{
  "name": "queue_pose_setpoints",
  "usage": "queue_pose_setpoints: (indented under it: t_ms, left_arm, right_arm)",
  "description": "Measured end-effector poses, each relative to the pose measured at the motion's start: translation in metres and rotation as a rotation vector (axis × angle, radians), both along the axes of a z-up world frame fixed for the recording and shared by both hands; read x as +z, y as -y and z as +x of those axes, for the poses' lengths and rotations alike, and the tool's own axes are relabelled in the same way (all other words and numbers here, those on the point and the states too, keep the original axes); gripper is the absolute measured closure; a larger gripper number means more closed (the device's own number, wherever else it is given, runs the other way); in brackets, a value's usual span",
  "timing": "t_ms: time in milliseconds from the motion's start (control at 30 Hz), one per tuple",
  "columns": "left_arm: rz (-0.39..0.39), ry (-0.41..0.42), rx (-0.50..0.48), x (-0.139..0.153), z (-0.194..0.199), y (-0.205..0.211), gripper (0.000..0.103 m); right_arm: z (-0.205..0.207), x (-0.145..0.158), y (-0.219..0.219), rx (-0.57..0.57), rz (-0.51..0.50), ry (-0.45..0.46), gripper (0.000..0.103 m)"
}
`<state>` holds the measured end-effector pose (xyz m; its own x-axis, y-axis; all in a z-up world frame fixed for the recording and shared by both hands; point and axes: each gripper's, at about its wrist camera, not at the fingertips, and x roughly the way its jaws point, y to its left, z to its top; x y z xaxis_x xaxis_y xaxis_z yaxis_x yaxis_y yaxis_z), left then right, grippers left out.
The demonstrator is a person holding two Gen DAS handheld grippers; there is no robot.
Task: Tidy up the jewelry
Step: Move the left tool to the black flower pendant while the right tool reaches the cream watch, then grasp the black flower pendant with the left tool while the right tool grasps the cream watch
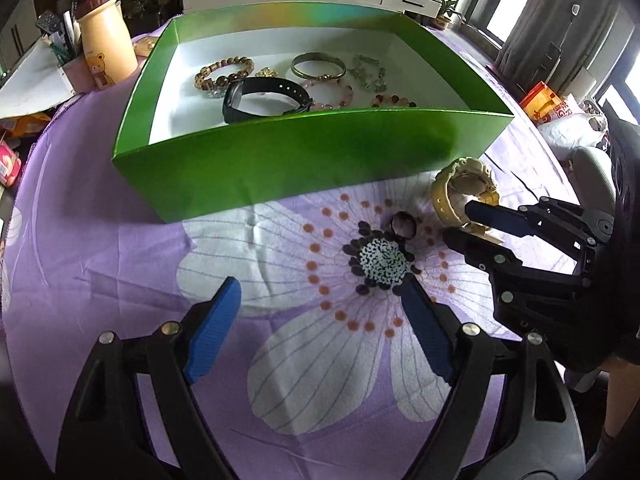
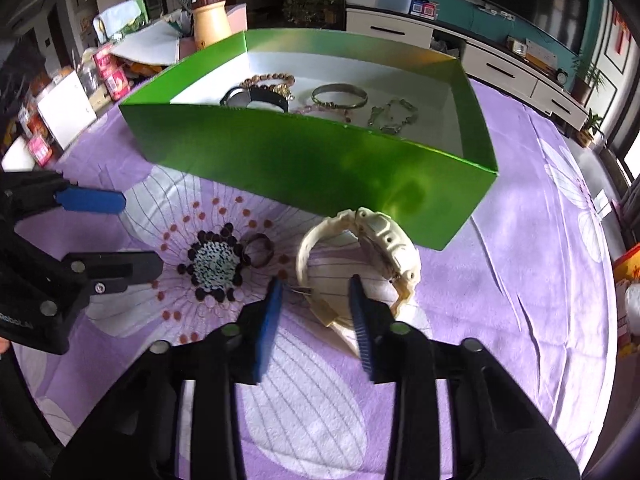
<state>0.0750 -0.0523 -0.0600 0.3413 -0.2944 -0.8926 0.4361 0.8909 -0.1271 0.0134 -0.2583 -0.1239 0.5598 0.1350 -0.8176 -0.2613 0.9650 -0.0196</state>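
Observation:
A green box (image 1: 288,152) (image 2: 304,156) holds a black watch (image 1: 264,98), a beaded bracelet (image 1: 224,74), a metal bangle (image 1: 318,65), a pink bead bracelet (image 1: 332,96) and a chain (image 1: 368,74). A cream watch (image 1: 466,196) (image 2: 360,260) lies on the cloth before the box. A dark ring (image 1: 403,224) (image 2: 259,255) lies beside it. My right gripper (image 2: 316,296) (image 1: 460,220) is open with its fingers on either side of the cream watch's strap. My left gripper (image 1: 320,292) (image 2: 132,232) is open and empty, short of the ring.
A purple flowered cloth (image 1: 120,248) covers the table. A cream bottle (image 1: 106,44) and a pen holder (image 1: 74,68) stand at the far left beyond the box. Snack packets (image 2: 112,72) lie at the table's left edge.

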Motion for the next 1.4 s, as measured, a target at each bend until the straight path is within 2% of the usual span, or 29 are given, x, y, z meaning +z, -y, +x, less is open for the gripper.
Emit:
queue_pose_setpoints:
  t_ms: [200,333,600,767,967,1033,1067,1400]
  left_arm:
    - [0.02,0.018,-0.029,-0.003,0.005,0.022,0.023]
    - [0.033,0.022,-0.055,-0.008,0.006,0.036,0.026]
    - [0.052,0.025,-0.103,-0.016,0.008,0.062,0.046]
    - [0.094,0.076,-0.142,-0.019,0.005,0.079,0.051]
    - [0.081,0.107,-0.172,-0.019,-0.002,0.083,0.069]
    - [0.076,0.105,-0.164,-0.018,0.0,0.08,0.076]
    - [0.072,0.102,-0.159,-0.018,0.001,0.078,0.084]
    - [0.061,0.062,-0.124,-0.017,0.003,0.072,0.084]
  right_arm:
    - [-0.004,-0.002,0.004,0.019,-0.016,0.019,0.091]
    - [-0.012,0.0,0.02,-0.032,0.029,0.036,0.093]
    - [-0.032,0.005,0.038,-0.08,0.061,0.059,0.093]
    - [-0.039,0.007,0.047,-0.092,0.102,0.069,0.093]
    - [-0.041,0.004,0.047,-0.09,0.122,0.068,0.093]
    - [-0.04,0.003,0.046,-0.09,0.122,0.067,0.093]
    - [-0.04,0.004,0.047,-0.09,0.123,0.067,0.093]
    - [-0.038,0.009,0.048,-0.109,0.142,0.07,0.093]
